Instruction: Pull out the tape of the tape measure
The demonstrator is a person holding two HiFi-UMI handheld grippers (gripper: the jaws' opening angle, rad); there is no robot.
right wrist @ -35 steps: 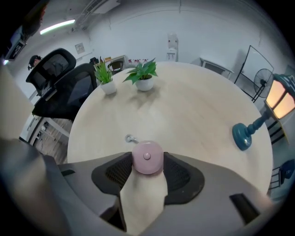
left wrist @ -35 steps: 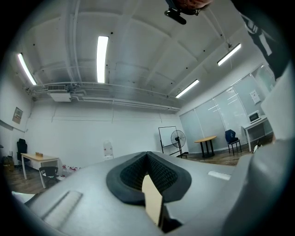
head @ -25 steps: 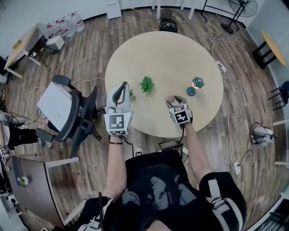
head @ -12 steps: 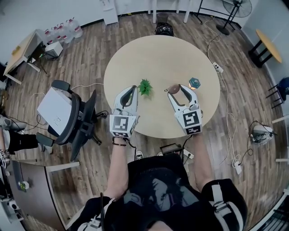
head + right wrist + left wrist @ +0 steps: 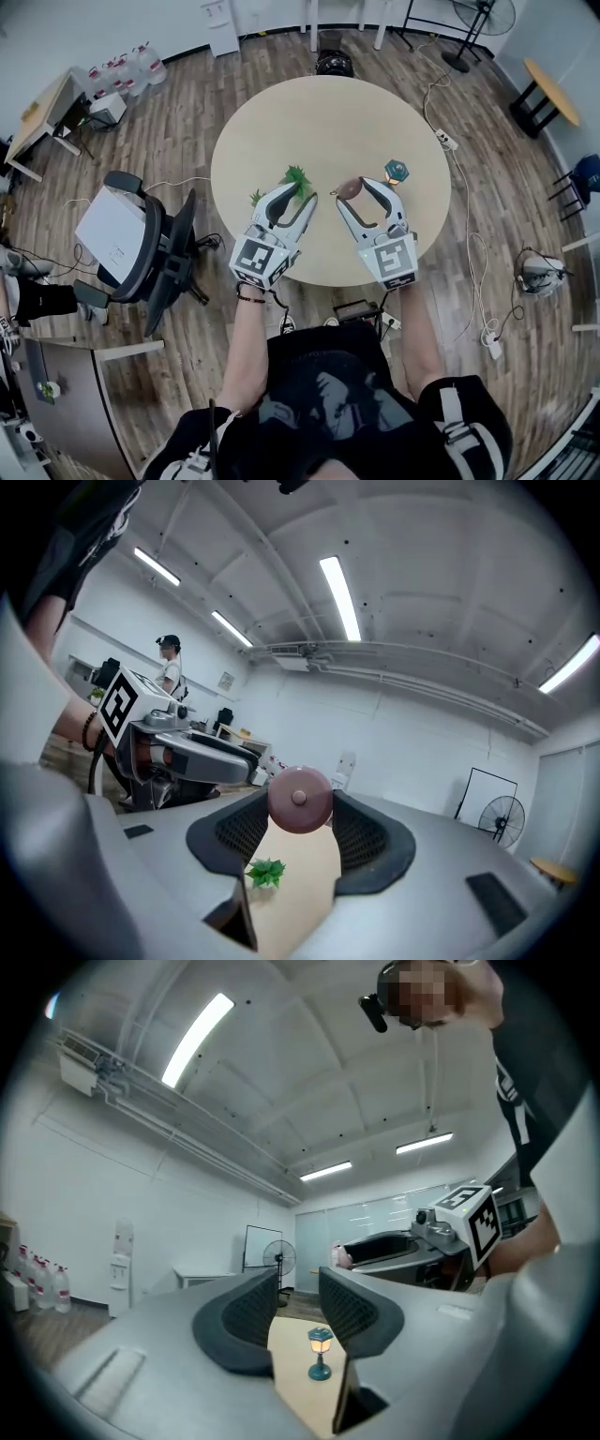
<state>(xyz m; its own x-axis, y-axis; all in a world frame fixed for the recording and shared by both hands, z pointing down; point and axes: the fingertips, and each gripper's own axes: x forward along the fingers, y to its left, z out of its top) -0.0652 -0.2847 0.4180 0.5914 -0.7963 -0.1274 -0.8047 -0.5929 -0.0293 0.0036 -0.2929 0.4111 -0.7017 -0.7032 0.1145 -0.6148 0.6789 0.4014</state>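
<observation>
The tape measure [image 5: 350, 187] is a small round pink case, and my right gripper [image 5: 361, 188] is shut on it above the round table [image 5: 328, 112]. In the right gripper view the pink tape measure [image 5: 300, 799] sits clamped between the jaw tips of the right gripper [image 5: 300, 814]. No tape shows pulled out. My left gripper [image 5: 284, 193] hangs just left of it; its jaws are opening with nothing between them. In the left gripper view, the gap of the left gripper [image 5: 298, 1286] shows only the table and a lantern [image 5: 321, 1352].
A green toy plant [image 5: 298, 177] and a teal lantern [image 5: 397, 170] stand on the table near the grippers. An office chair [image 5: 141, 239] stands at the left, with cables and a power strip [image 5: 443, 141] on the wooden floor. A person [image 5: 169, 667] stands far off.
The right gripper has lifted the pink tape measure off the table and tipped forward. Both grippers have come closer together. The left jaws, shut before, have parted.
</observation>
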